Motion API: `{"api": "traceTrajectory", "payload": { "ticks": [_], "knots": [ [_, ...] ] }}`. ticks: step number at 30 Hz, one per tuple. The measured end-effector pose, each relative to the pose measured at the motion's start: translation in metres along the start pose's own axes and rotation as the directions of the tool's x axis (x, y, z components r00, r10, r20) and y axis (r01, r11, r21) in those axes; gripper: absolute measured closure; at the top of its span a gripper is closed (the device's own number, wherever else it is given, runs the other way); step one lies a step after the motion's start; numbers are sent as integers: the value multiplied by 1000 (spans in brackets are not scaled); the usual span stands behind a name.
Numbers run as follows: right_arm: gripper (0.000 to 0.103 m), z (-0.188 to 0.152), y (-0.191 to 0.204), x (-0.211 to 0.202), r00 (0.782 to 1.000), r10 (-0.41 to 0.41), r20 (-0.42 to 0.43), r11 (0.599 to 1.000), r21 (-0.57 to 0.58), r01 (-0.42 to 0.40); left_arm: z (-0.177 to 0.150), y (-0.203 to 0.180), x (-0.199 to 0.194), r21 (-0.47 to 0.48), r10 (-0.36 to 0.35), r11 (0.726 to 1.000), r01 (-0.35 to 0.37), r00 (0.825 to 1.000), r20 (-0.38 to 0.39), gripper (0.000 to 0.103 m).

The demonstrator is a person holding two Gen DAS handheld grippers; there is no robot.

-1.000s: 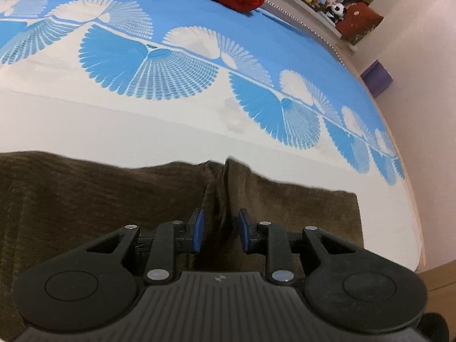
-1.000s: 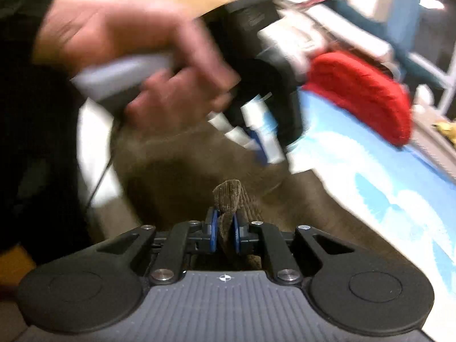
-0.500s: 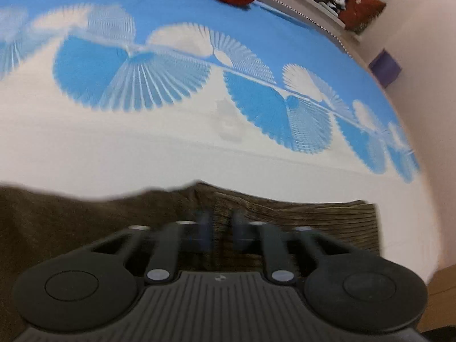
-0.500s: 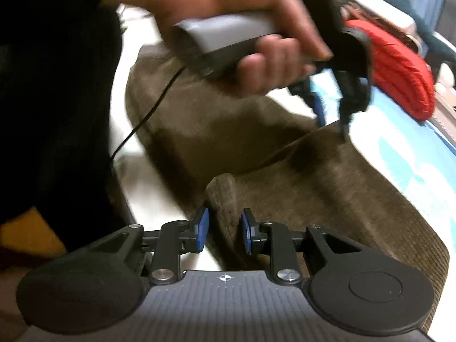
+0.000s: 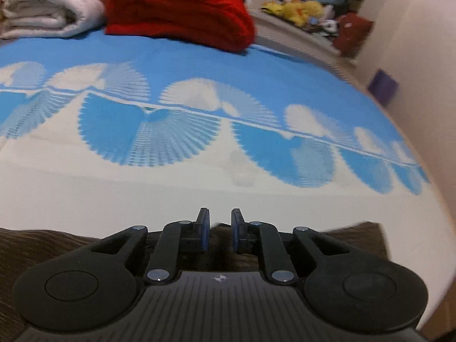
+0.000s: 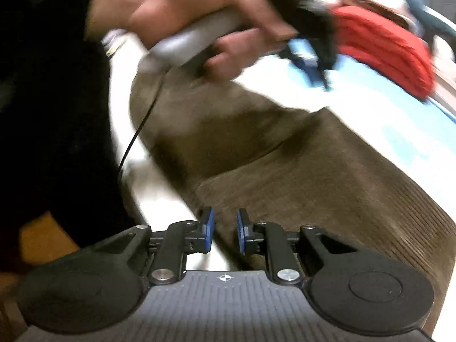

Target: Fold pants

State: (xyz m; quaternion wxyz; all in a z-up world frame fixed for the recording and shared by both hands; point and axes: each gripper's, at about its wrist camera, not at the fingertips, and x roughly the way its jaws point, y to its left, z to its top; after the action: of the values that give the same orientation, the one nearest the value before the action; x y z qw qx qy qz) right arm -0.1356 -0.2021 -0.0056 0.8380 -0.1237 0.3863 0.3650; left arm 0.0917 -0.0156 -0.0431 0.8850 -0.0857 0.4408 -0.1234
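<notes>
Right tool [image 6: 223, 229]: jaws a little apart and just been narrowing; nothing pinched; the pants' near corner lies just below and beyond the tips.
Left tool [image 5: 219, 229]: jaws slightly parted, just been widening; empty; the far edge of the pants shows under the tips, bare bedspread ahead of them. Seen from the right tool it hangs blurred above the cloth's far end, in a hand [image 6: 182, 14].
Risk, near corner: the right tool's narrow gap may close on the top layer only, or on bedspread, so the fold would peel open when lifted.
Risk, far edge: the left tool stands clear of the cloth; a hasty grab could drag the stack and skew the edges.
Risk, cable: a thin black cable [image 6: 139, 131] trails from the left tool over the cloth and could snag a raised layer.
Pants [image 6: 313, 176]: brown ribbed corduroy, thick and limp, lying flat on the bed under and ahead of both tools; already doubled, I judge, with a diagonal layer edge across the middle.
Bedspread [image 5: 199, 65]: blue and white fan print, beyond the pants.
Red knit [image 5: 176, 8]: folded, well beyond the left tool, beside a white blanket [image 5: 42, 8].
</notes>
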Motion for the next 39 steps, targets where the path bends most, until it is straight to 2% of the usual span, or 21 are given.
{"api": "traceTrajectory", "payload": {
  "ticks": [2,4,5,7,8,10,12,13,15,17,19,20,21,23,25,28,29,30,31,37,39],
  "knots": [
    [77,-1,-18,-15,998,-54,45,993,108,48,-6,-6,-3,38,-49,998,51,998,-32,87],
    [73,-6,-39,-31,987,-146,65,964,233,127,-15,-12,2,86,-77,993,84,994,-84,84],
    [70,-10,-52,-37,977,-206,58,936,302,179,-21,-15,8,106,-80,990,93,990,-116,83],
    [69,-21,-76,-48,953,-303,17,868,419,268,-34,-20,22,146,-32,988,58,984,-174,83],
    [69,-27,-88,-51,938,-345,-32,824,469,319,-40,-21,30,182,15,983,23,978,-207,83],
    [69,-43,-109,-49,902,-394,-175,738,526,424,-52,-23,38,239,109,970,-47,962,-251,73],
    [69,-64,-126,-43,857,-402,-323,648,560,515,-55,-20,29,224,130,972,-72,958,-255,72],
    [70,-74,-134,-44,850,-386,-357,607,596,526,-55,-21,21,225,142,971,-84,956,-255,73],
    [70,-76,-140,-50,863,-380,-334,577,643,503,-55,-21,0,229,165,968,-103,950,-266,70],
    [68,-74,-140,-56,847,-413,-333,577,624,527,-61,-20,-19,215,163,972,-99,938,-306,66],
    [64,-77,-142,-61,833,-436,-341,560,622,548,-73,-19,-35,186,119,981,-58,935,-335,51],
    [60,-79,-145,-65,836,-429,-342,546,640,541,-80,-18,-39,162,98,986,-44,935,-341,38],
    [57,-83,-150,-67,845,-413,-339,524,671,525,-88,-13,-44,121,71,992,-31,935,-346,36],
    [48,-93,-157,-74,867,-376,-328,475,735,484,-104,-5,-42,25,13,1000,-4,928,-372,36],
    [44,-103,-164,-74,891,-326,-315,415,799,435,-114,-2,-34,-25,6,1000,-17,917,-399,36],
    [40,-115,-168,-71,919,-262,-296,345,860,376,-115,-2,-31,-14,0,1000,-6,919,-394,39],
    [40,-117,-170,-68,924,-247,-291,332,871,363,-115,-1,-30,-16,-12,1000,6,918,-397,46],
    [40,-118,-169,-67,927,-240,-287,329,875,356,-115,-1,-27,-23,-24,1000,16,915,-402,57],
    [38,-118,-169,-65,929,-236,-286,328,876,354,-116,0,-26,-35,-44,999,32,911,-410,62],
    [36,-116,-167,-56,926,-233,-297,336,869,363,-117,-13,-33,65,-32,996,61,924,-381,81],
    [45,-114,-165,-57,923,-245,-297,343,864,369,-112,-13,-45,59,-66,994,91,937,-342,84]
  ]
}}
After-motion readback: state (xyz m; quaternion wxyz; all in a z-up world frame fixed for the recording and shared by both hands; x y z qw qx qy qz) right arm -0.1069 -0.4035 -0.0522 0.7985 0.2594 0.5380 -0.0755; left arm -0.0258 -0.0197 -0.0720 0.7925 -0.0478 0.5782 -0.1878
